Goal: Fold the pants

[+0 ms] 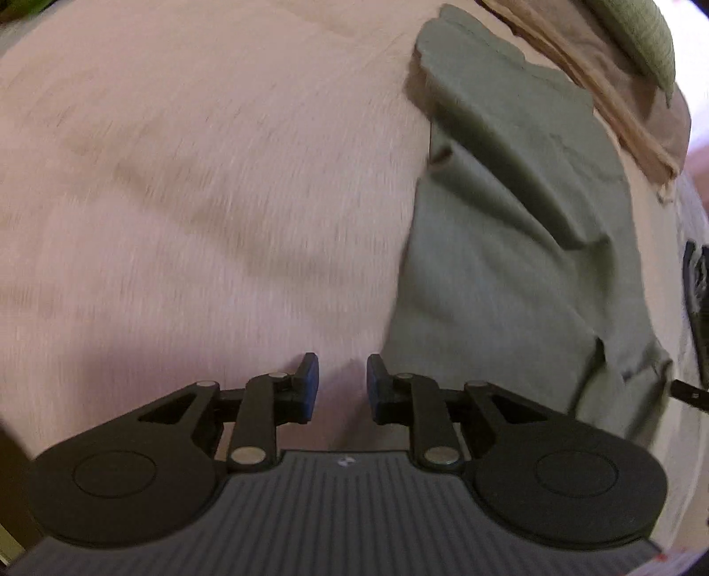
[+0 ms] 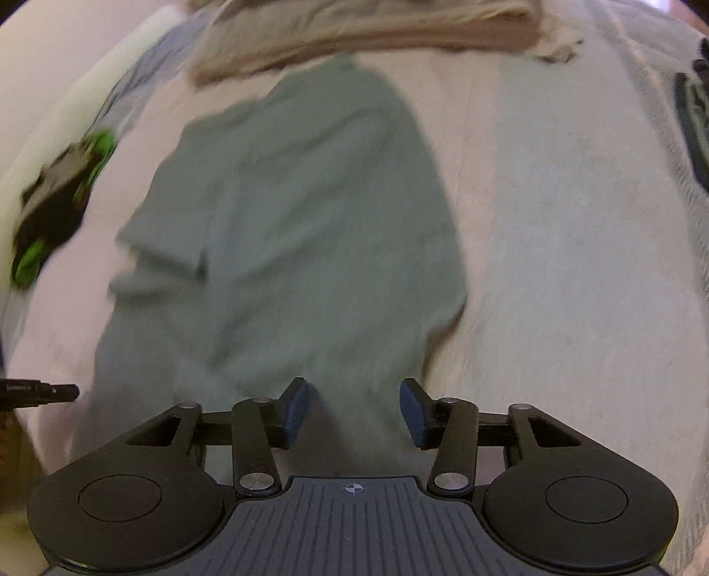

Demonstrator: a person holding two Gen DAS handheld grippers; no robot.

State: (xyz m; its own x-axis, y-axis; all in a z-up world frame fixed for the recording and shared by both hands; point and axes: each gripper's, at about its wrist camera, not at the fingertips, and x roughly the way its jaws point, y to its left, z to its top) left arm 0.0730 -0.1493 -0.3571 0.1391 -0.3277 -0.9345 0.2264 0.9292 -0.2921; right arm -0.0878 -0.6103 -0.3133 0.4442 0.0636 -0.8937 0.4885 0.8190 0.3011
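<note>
Left tongs parted a little, nothing between the blue pads, only pale bedspread showing in the gap; right tongs parted wider, likewise gripping nothing, though grey-green cloth fills the space behind them; pants lying on the bedspread as a long strip, already doubled lengthwise by the look of it; in the left wrist view, running from the upper right of the frame down to the lower right, entirely to the right of the left tongs, near edge just beside the right-hand pad; in the right wrist view, pants centred, long axis running from the top centre straight down to the tongs, near end passing under the fingers; so, at a guess, right tongs directly over the near end and nearer the cloth, left tongs off to one side over bare bedspread; probably a sideways shift needed for the left before both can pinch the near end and carry it along the long axis toward the far end; beige blanket bunched across the top, just beyond the far end; both views blurred, so hems and waistband hard to tell apart.
</note>
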